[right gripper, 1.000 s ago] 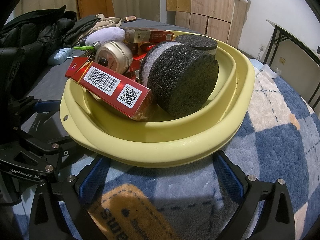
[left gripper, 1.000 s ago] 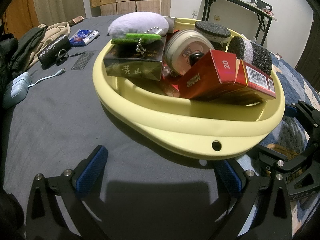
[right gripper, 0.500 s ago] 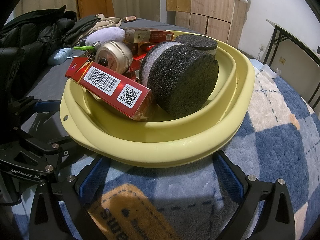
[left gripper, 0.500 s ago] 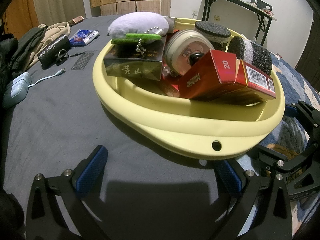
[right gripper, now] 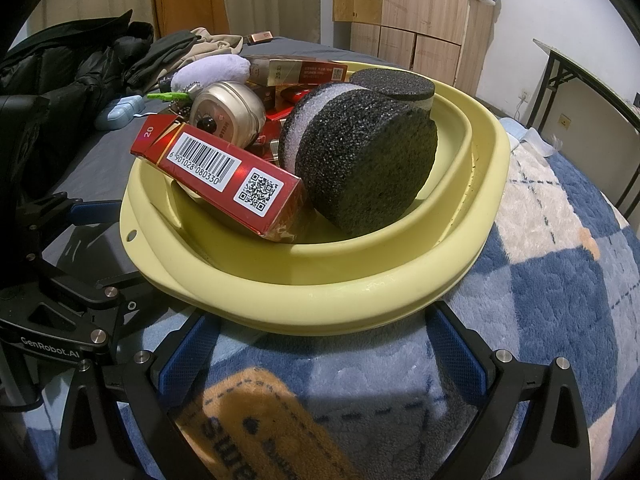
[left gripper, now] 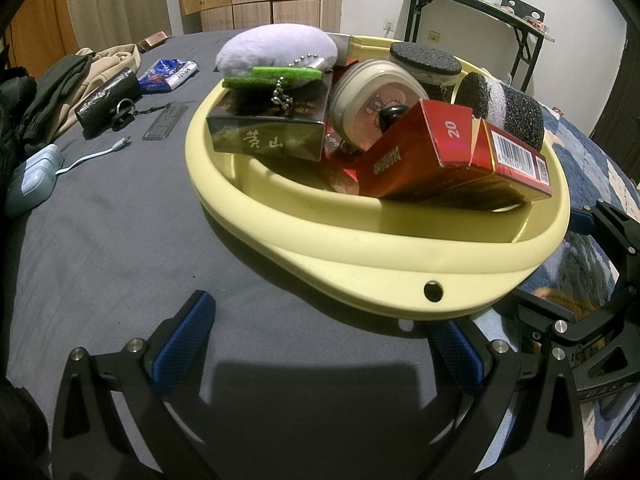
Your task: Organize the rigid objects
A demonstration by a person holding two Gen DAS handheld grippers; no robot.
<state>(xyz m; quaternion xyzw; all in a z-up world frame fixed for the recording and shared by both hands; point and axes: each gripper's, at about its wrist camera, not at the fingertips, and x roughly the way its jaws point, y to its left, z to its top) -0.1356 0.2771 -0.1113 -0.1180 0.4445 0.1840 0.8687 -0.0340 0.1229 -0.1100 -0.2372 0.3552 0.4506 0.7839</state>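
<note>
Nearest each camera, the blue-padded fingers are seen spread wide with nothing between them. The left gripper (left gripper: 320,344) is held low over the grey bed sheet (left gripper: 120,240), its right finger tucked just under the rim of the yellow basin (left gripper: 400,256); the right gripper (right gripper: 320,356) is held the same way over the blue checked blanket (right gripper: 560,300), both pads at the basin's near edge. Whether any pad touches the rim cannot be told. The two grippers are placed on adjacent sides of the basin, which suggests that it is either about to be taken by its rim or that the next object is being chosen.

The basin rests on the bed, straddling sheet and blanket. It serves as the collecting place, and the rigid things are heaped in it rather than laid flat. A red carton (left gripper: 452,156) is propped aslant on the near wall, its barcode end overhanging. Beside it a black foam cylinder (right gripper: 360,164) lies on its side against the wall. Behind these are wedged a round tin (left gripper: 376,100), a dark box (left gripper: 272,132) and a second foam disc (left gripper: 424,60), with a lilac plush keychain (left gripper: 276,50) perched on the dark box.

Farther off on the sheet, a black pouch (left gripper: 106,100), a small comb (left gripper: 165,121), a blue packet (left gripper: 168,74) and a pale blue charger (left gripper: 30,178) are left outside the basin, so the sorting is judged unfinished.

Against the pictures of a second and half a second earlier, nothing is found to differ: grippers, basin and contents are placed alike.
</note>
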